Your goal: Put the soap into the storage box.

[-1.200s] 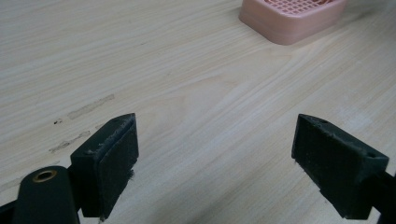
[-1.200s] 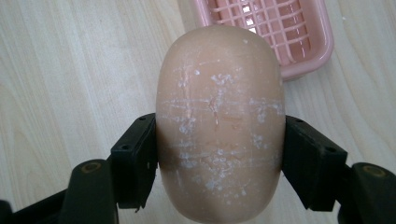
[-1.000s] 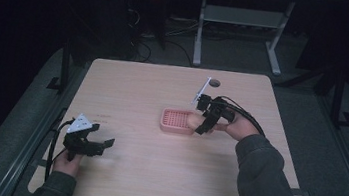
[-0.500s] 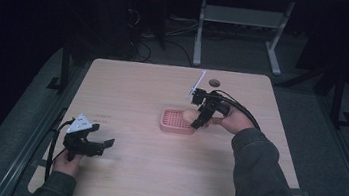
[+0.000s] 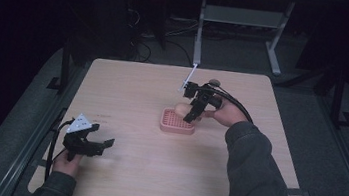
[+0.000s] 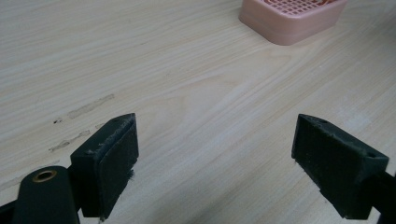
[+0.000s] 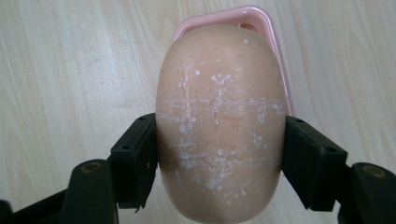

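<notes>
Right claw (image 5: 195,111) shifting slightly toward the far side of the counter (image 5: 128,92) since a second ago, the grey plate swinging up with it; left claw (image 5: 87,143) staying put near the front left corner.

Holding a peach-coloured soap bar (image 7: 221,123), scuffed with white marks, clamped across its width between both jaws of the right claw (image 7: 219,158). Hanging over the pink slotted soap dish (image 5: 176,122), whose rim (image 7: 261,28) is peeking out beyond the bar; whether the bar is touching the dish, not clear. Left claw (image 6: 219,163) gaping wide, gripping nothing, resting low over bare wood, dish (image 6: 292,18) well ahead of it.

Judging the step in hand: seating the bar in the dish.
- Centring the bar's long axis along the dish before lowering.
- Coming down level, gently, so the dish is not skidding.
- Releasing only once the bar is resting on the grid.
- Risk: slippery bar twisting in the pads.
</notes>
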